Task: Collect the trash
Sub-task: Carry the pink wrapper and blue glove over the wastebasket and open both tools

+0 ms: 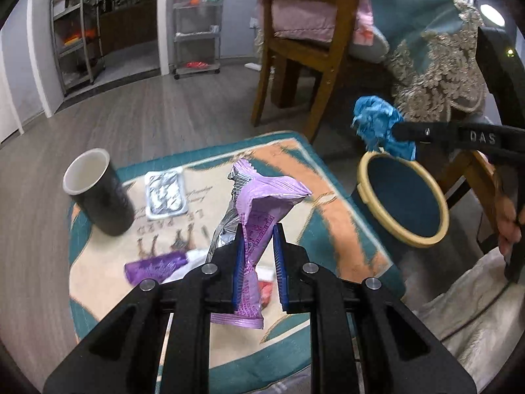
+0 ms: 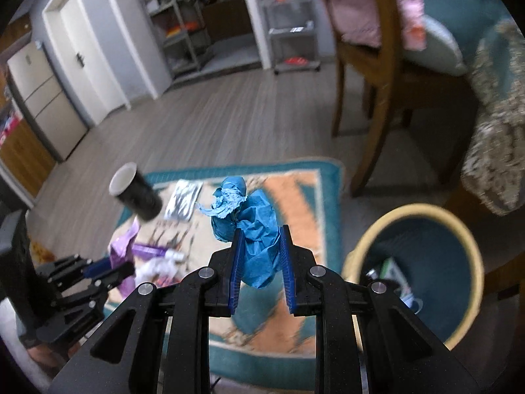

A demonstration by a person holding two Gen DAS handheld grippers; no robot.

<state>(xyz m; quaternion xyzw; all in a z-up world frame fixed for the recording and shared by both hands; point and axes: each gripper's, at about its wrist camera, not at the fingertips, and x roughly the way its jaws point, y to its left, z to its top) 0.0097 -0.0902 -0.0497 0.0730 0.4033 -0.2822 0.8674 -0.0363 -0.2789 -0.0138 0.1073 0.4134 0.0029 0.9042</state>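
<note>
Both grippers were lifted off the rug (image 1: 331, 177) with trash pinched for the bin (image 1: 403, 193) beside its right edge: the left gripper (image 1: 259, 229) clamped a purple wrapper (image 1: 262, 203), the right gripper (image 2: 261, 234) crumpled blue paper (image 2: 252, 229), leaving the cup (image 1: 98, 190) near the rug's far-left corner.

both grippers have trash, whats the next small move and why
Probably carry the right gripper sideways over the bin and let go. It is shut on the crumpled blue paper, lifted clear of the rug, and the bin stands open just beside it; the left gripper, holding the purple wrapper, sits farther off.
</note>
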